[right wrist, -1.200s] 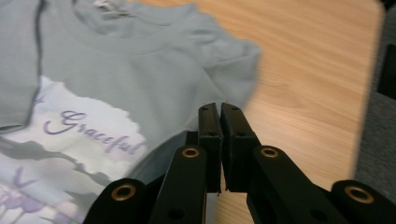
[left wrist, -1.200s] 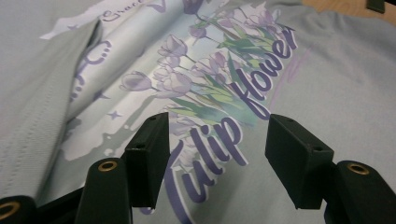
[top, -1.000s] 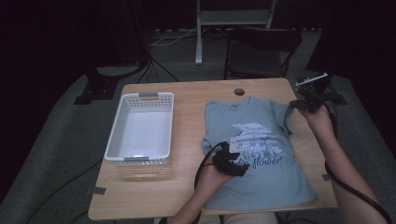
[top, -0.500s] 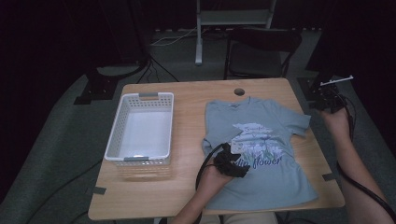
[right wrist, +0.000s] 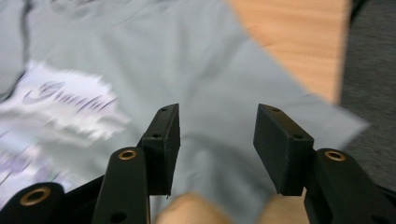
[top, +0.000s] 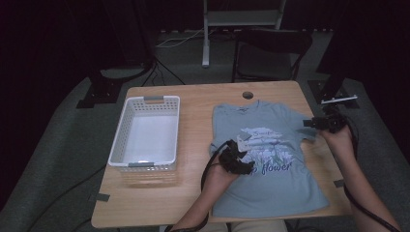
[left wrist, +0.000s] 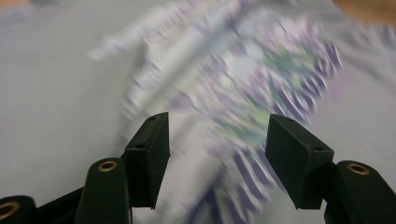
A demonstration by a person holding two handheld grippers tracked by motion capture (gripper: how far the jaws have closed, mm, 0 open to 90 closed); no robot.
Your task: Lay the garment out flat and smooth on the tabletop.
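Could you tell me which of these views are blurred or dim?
High view: dim, dark surroundings, but the shirt and basket stay readable. Left gripper view: the shirt's print smeared by motion blur, jaws sharp. Right gripper view: milder blur, softest at the sleeve edge.

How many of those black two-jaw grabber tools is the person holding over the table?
2. The left gripper is over the printed middle of the light blue T-shirt, jaws open. The right gripper is at the shirt's sleeve by the wooden table's right edge, jaws also open.
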